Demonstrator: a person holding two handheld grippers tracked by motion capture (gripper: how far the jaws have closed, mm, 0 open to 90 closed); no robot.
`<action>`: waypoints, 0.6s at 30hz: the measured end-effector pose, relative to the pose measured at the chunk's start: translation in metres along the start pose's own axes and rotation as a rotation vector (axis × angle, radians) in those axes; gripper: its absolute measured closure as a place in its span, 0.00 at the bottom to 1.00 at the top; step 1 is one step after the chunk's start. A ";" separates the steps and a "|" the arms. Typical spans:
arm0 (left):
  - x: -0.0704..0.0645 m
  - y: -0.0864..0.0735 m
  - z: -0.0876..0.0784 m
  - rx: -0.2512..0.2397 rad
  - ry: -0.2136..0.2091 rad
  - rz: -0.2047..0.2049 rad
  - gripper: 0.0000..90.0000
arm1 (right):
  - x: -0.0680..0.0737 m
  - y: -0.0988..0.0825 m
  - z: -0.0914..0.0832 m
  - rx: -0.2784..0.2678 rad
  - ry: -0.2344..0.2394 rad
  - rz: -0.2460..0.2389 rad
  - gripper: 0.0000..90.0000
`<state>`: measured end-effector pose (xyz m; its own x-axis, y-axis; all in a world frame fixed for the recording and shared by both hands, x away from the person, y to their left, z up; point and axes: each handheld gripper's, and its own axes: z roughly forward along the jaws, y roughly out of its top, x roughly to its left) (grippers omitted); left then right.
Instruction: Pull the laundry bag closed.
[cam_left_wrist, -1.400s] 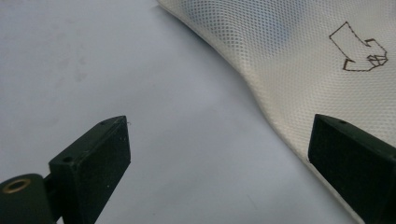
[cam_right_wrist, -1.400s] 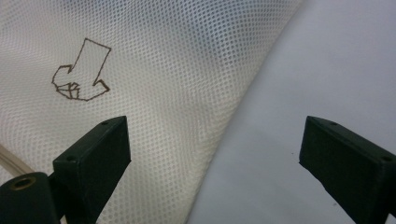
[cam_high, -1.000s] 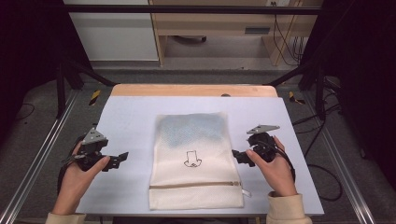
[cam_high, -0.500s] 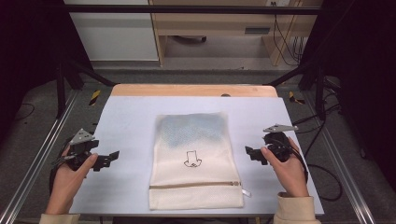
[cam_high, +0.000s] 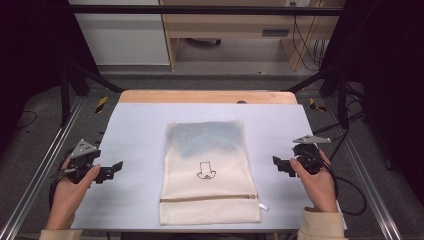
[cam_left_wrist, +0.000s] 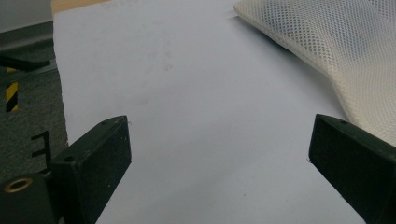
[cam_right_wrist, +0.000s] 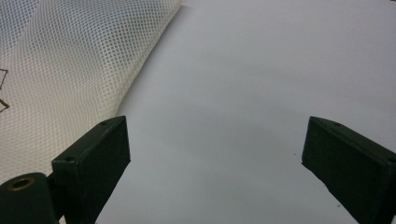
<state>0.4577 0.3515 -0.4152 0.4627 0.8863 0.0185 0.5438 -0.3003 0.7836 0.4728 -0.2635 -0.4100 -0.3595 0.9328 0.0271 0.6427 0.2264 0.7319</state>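
The cream mesh laundry bag (cam_high: 210, 172) lies flat on the white bench (cam_high: 140, 130). The left claw (cam_high: 116, 167) and right claw (cam_high: 276, 162) are both released, well apart from it. To grip well, each should probably approach low and pinch only the bag's side edge.

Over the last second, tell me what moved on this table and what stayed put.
Both grippers drew outward, away from the mesh bag. The left gripper slid toward the table's left edge, the right gripper toward its right edge. Both are open, holding nothing, clear of the bag. The bag lies flat in the same spot on the table, zipper end nearest the person.
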 end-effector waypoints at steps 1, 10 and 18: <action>0.000 -0.001 0.001 -0.005 -0.003 -0.001 0.06 | -0.001 -0.001 0.000 0.001 0.000 0.000 0.10; 0.005 -0.013 0.011 0.011 -0.013 0.017 0.06 | -0.009 -0.011 0.007 0.002 -0.011 0.003 0.11; 0.007 -0.020 0.018 0.008 -0.027 0.016 0.06 | -0.014 -0.020 0.011 -0.011 -0.023 0.013 0.11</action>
<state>0.4627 0.3571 -0.4419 0.4901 0.8716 0.0136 0.5418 -0.3168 0.7786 0.4728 -0.2782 -0.4328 -0.3359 0.9417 0.0211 0.6394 0.2116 0.7392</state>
